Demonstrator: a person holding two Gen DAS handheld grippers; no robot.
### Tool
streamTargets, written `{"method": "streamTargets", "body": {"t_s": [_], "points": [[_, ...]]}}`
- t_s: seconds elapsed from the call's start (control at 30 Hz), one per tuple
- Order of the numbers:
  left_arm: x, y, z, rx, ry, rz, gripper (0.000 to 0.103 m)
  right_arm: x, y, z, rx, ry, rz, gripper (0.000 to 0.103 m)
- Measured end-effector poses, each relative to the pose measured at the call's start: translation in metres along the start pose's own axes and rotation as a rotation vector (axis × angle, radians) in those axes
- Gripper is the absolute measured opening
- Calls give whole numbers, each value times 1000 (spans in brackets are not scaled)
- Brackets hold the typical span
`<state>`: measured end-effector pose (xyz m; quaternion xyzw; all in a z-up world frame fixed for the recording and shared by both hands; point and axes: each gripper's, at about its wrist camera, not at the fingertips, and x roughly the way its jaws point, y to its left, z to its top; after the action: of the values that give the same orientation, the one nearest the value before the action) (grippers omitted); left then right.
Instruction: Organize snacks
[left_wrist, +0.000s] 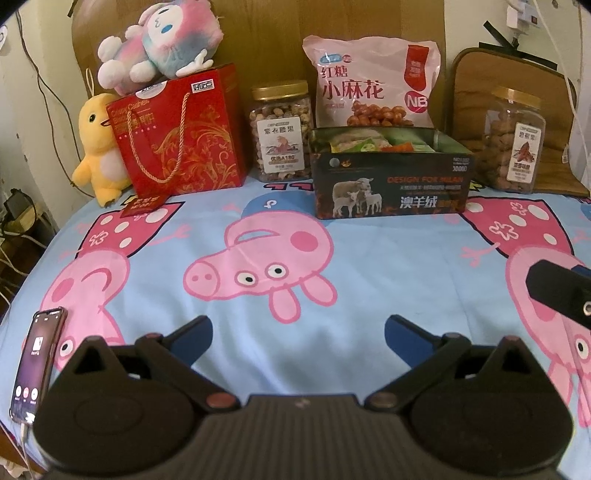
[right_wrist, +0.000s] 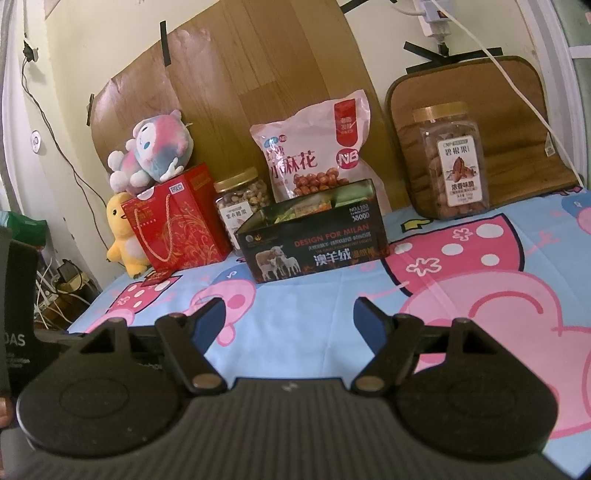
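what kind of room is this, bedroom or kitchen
Most likely a bedroom: a cartoon pig bedsheet covers the surface, plush toys sit at the back, and a wooden headboard-like panel leans on the wall.

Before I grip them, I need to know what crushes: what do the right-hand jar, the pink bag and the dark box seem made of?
Jar: clear plastic, probably, glossy; the nuts show through, under a gold lid.
Pink bag: thin plastic film, crinkled and shiny; it would crush.
Dark box: printed card or tin; the frames cannot tell.
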<state>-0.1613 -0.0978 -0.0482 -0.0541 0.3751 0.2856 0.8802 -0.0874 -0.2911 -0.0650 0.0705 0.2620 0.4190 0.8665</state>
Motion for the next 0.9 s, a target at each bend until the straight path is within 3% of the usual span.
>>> {"method": "streamTargets", "body": {"t_s": [0.9], "points": [[-1, 1, -1, -5, 1, -19, 103, -1, 3, -1, -3, -4, 2, 78]]}}
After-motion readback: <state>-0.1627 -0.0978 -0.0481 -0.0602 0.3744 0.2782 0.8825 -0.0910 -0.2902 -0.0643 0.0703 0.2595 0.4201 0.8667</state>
